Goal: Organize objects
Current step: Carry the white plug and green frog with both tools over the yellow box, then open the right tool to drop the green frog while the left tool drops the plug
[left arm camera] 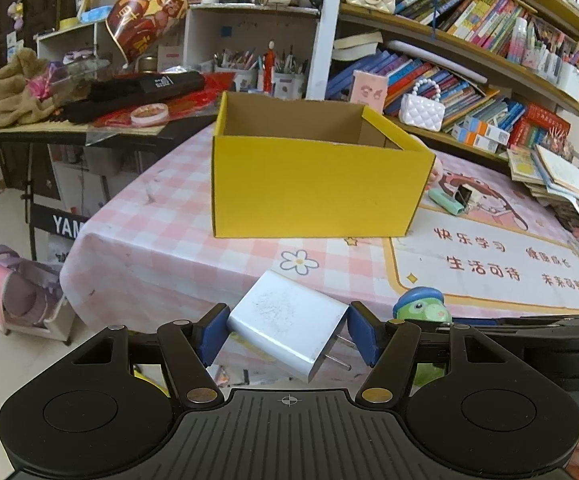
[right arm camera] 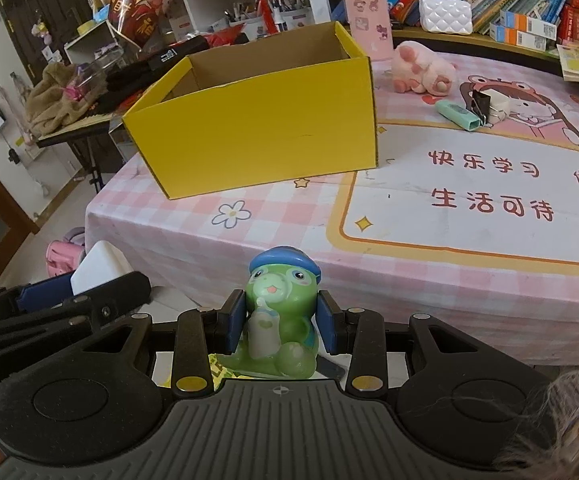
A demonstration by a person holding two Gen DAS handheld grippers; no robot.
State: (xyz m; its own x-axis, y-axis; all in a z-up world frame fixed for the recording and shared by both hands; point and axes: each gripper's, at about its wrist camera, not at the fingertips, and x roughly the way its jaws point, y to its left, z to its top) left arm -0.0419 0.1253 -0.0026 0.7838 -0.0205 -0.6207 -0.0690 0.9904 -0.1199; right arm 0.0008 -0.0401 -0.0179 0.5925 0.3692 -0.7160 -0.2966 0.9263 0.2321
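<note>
The white plug-in charger point(left arm camera: 289, 322), tilted with its two metal prongs pointing down and to the right, is clamped by its side faces between the blue pads of the left gripper point(left arm camera: 285, 334), whose jaws stand about half open around its broad body; it hangs in the air short of the near edge of the table point(left arm camera: 161, 248). Just beside it, the green turtle figurine point(right arm camera: 279, 316), with blue cap and a small bottle at its chest, sits upright between the pads of the right gripper point(right arm camera: 279, 322), whose jaws are drawn nearly together on its narrow waist. Ahead of both stands the yellow cardboard box point(left arm camera: 313, 184), open-topped and apparently empty as far as its interior shows, set on the pink checked tablecloth. Beyond the box to the right lie a pink plush toy point(right arm camera: 421, 68), a mint-green highlighter point(right arm camera: 457, 115) and a black binder clip point(right arm camera: 481, 102), not yet gathered. The step in hand is judged to be the carry to the box. To do it well, each load should clear the near wall before release, be let go low inside the opening, and the grippers, which ride close together, should enter one at a time to avoid a clash.
</note>
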